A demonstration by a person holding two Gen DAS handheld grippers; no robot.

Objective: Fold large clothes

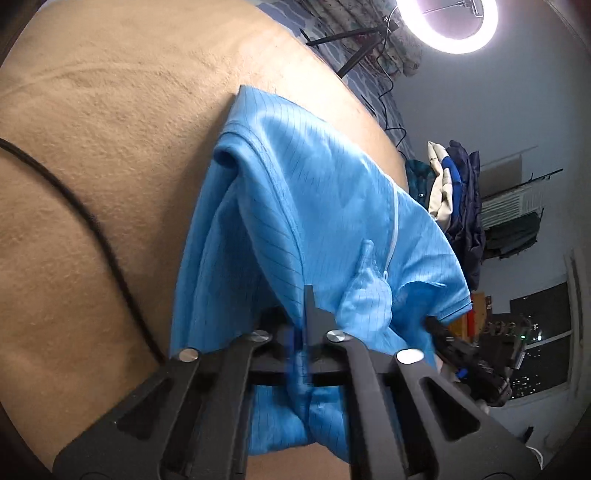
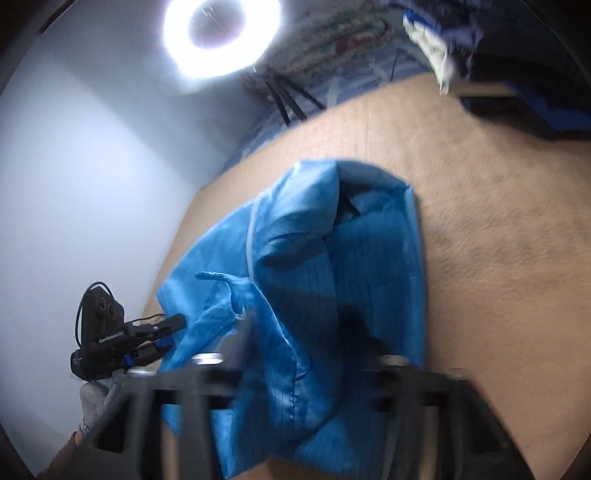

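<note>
Nearest the left wrist camera, the left hand-held gripper has its fingers together, pinched on a fold of the blue garment. In the right wrist view the right hand-held gripper is blurred, its fingers nearly together with blue cloth bunched between them — clamped on the same garment. The garment lies partly folded and rumpled on a tan blanket, zipper showing. Beyond it — a lit ring light on a stand, and a pile of clothes against the wall.
</note>
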